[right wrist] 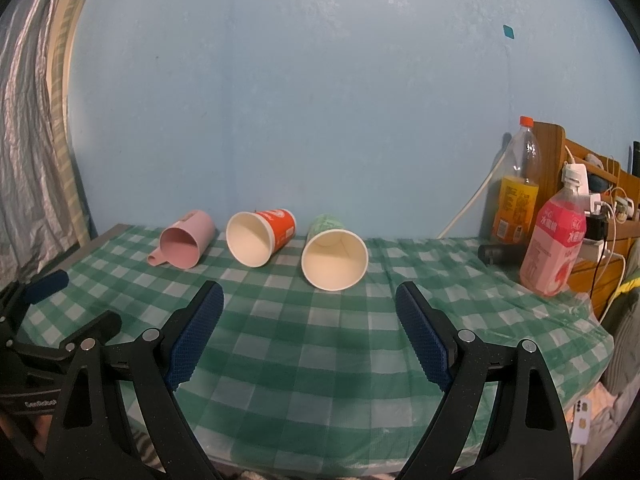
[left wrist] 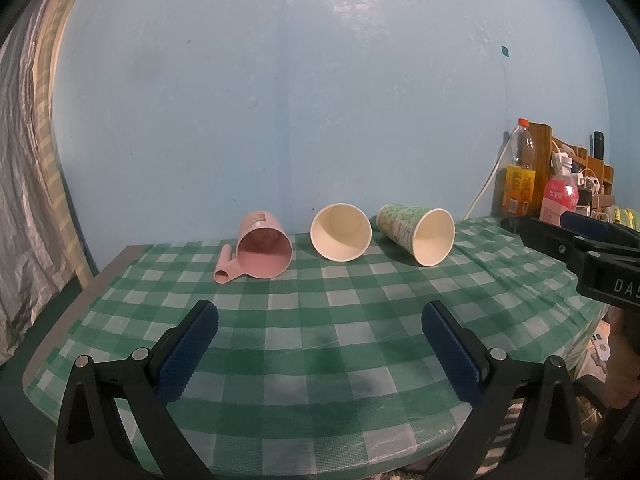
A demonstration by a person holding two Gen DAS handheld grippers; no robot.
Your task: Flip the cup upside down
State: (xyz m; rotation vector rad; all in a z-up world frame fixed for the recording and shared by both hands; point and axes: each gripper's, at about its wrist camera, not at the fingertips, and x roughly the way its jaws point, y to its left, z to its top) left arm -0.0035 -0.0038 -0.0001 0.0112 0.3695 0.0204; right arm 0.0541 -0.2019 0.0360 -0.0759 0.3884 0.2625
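Three cups lie on their sides at the far desk (right wrist: 280, 360): pink mug (right wrist: 184, 240), red paper cup (right wrist: 260, 236), green paper cup (right wrist: 334, 258). Your left hand-held gripper (left wrist: 320, 344) and right hand-held gripper (right wrist: 310, 332) are spread, empty. Paper walls are light, crushable; pinch gently mid-body.

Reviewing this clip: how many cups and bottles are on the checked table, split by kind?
Paper cups: 2, the orange cup and the green cup, both on their sides.
Plastic mugs: 1, the pink mug, on its side.
Bottles: 2, the orange-capped bottle and the pink bottle, both upright.
Total: 5
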